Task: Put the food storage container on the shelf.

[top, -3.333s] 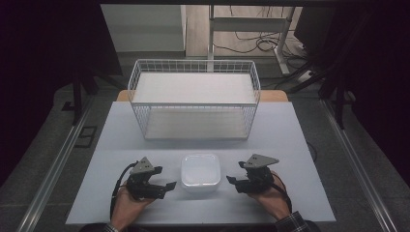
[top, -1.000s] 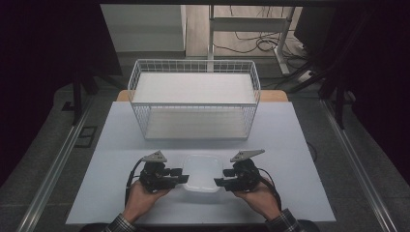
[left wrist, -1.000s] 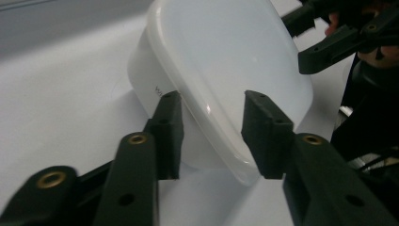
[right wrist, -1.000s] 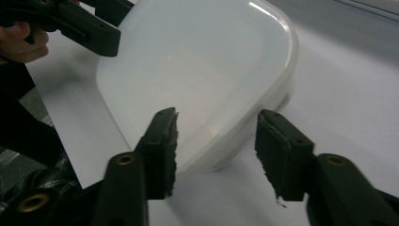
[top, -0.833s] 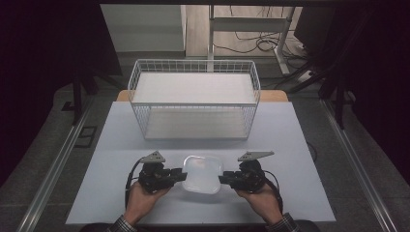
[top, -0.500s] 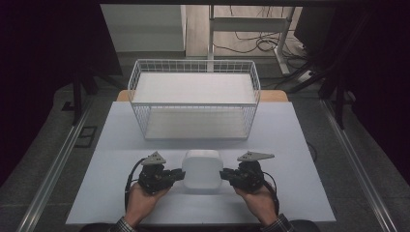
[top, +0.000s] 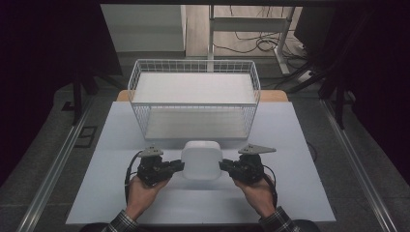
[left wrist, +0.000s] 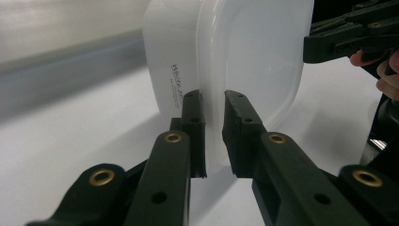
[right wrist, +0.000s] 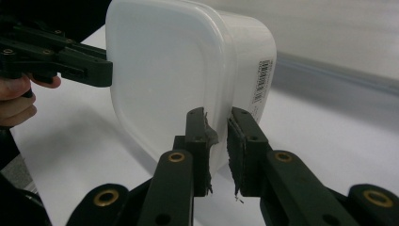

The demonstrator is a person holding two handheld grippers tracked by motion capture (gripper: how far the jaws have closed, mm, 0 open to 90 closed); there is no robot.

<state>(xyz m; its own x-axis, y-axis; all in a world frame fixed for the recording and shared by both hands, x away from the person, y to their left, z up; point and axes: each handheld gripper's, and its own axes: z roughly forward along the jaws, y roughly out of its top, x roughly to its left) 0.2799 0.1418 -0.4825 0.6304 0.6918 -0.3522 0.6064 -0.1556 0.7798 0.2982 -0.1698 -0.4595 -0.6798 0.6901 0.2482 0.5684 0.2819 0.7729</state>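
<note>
White plastic is what the tub (top: 201, 159) is made of; it is held tipped up on edge between the two grippers, above the near part of the table (top: 309, 188), with its broad face turned toward the person. Whether anything lies inside it cannot be told. On one side wall a line of printed lettering is seen in the left gripper view, and on the opposite wall a barcode label (right wrist: 260, 81) is seen in the right gripper view. Behind the tub, well apart from it, a white wire basket (top: 195, 99) is set on the table; a flat white board is seen across its top.

Both forearms are brought in from the near edge, the hands held level on either side of the tub, with the grippers pointed inward at each other.

The left gripper (left wrist: 212, 117) is clamped on the tub's rim, its jaws closed to a narrow gap with the thin lip pinched between the pads. The right gripper (right wrist: 217, 132) is clamped likewise on the opposite rim. On both, the jaws have just been closing onto that rim.
</note>
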